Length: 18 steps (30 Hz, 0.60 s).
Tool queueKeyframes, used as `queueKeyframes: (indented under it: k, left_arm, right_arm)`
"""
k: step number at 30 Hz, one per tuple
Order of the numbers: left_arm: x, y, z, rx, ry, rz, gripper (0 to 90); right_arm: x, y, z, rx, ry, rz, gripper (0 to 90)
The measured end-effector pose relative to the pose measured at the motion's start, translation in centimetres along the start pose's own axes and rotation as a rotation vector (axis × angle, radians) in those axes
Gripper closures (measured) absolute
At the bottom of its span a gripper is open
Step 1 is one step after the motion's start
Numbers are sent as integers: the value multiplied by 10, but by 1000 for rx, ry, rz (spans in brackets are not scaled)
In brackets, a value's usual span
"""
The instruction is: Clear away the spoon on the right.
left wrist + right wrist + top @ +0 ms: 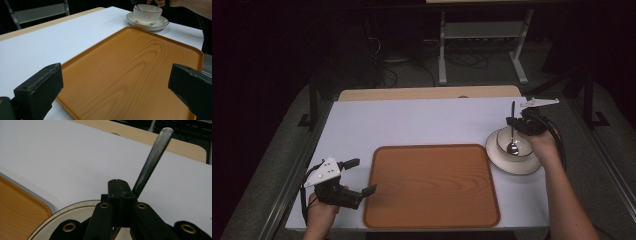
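Right gripper (518, 121) fingers clench the spoon (512, 131) in the cup (514, 142); left gripper (360, 176) hovers released beside the tray (432, 186). Likely next: lift the spoon clear.

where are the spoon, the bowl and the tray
spoon (512, 147): high view, its head inside the bowl
bowl (147, 14): left gripper view, its white outer wall
tray (432, 186): high view, bare middle of its wooden floor

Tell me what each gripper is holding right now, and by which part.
The right gripper is shut on the spoon, gripping its handle partway up, bowl end down in the cup. The left gripper is open and holds nothing.
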<state>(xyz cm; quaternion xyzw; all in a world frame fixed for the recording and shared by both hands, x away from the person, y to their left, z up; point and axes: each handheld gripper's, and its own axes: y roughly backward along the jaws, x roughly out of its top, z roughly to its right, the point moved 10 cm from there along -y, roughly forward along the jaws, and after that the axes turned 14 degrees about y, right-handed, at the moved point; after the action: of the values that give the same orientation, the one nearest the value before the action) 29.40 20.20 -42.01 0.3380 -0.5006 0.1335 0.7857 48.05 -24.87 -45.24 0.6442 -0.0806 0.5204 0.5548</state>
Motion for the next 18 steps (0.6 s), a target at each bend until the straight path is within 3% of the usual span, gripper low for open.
queueKeyframes:
  k: [18]
  left_arm:
    - [0, 0, 0, 0, -3, 1, 0]
  right_arm:
    - [-13, 11, 19, -77, -45, -42, 891]
